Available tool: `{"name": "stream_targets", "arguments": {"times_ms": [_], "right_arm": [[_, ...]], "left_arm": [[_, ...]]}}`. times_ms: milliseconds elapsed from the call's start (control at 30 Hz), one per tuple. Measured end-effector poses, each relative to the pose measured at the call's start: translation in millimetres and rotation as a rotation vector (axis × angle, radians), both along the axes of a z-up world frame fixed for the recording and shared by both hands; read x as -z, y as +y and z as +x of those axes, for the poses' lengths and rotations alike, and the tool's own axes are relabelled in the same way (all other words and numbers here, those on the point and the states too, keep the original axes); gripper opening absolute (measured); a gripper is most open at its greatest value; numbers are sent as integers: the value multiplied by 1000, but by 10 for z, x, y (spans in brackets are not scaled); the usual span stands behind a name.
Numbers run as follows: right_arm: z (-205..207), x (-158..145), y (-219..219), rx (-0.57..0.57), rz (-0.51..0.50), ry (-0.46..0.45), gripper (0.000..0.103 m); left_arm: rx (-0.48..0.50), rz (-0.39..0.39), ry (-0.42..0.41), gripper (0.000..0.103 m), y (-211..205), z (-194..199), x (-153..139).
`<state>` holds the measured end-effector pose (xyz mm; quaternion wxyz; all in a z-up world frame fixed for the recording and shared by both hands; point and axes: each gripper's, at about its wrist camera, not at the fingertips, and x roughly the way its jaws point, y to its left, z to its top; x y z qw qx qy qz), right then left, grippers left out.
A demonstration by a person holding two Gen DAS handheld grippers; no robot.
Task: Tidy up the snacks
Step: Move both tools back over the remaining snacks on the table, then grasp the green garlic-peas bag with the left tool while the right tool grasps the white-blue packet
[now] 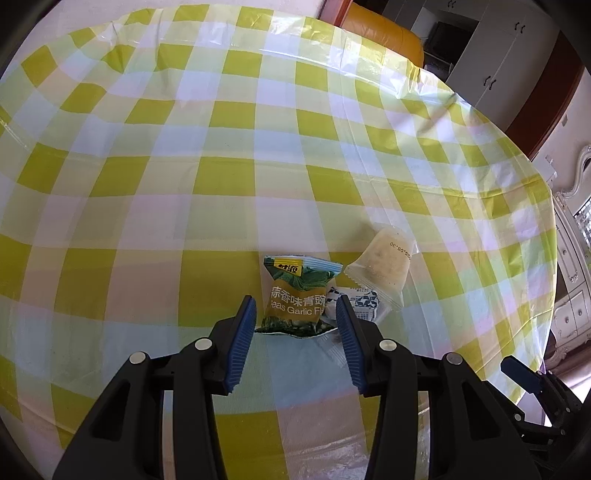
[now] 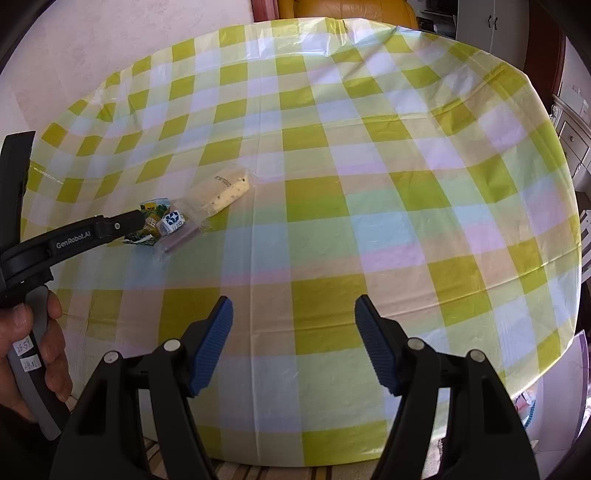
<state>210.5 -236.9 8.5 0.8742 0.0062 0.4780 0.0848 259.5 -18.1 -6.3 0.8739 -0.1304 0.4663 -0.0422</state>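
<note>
A green pea snack packet (image 1: pixel 295 297) lies on the checked tablecloth (image 1: pixel 184 166), between the open blue pads of my left gripper (image 1: pixel 295 314); the pads stand on either side of it and do not touch it. A small blue-and-white packet (image 1: pixel 360 301) lies just right of it, partly behind the right finger. A clear-wrapped pale cake (image 1: pixel 384 264) lies further right. In the right wrist view the same three snacks sit together at left: pea packet (image 2: pixel 149 221), blue-and-white packet (image 2: pixel 173 220), cake (image 2: pixel 223 192). My right gripper (image 2: pixel 293 314) is open and empty above bare cloth, well right of them.
The table edge (image 1: pixel 546 295) curves close on the right, with white cabinets (image 1: pixel 491 55) and an orange chair (image 1: pixel 384 33) beyond. The left gripper's body (image 2: pixel 74 236) and the hand holding it (image 2: pixel 51 354) show at the left of the right wrist view.
</note>
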Motion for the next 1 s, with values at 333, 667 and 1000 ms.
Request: {"name": "stream_targets", "arguments": {"times_ms": [333, 667, 1000], "right_arm": [[188, -3, 293, -33, 20, -19, 69], [357, 0, 666, -121, 5, -54, 59], [464, 71, 1095, -95, -63, -53, 55]], "left_arm": [[56, 40, -2, 35, -64, 13, 102], [-44, 0, -23, 32, 209, -111, 100], [-190, -21, -64, 32, 593, -237, 56]]}}
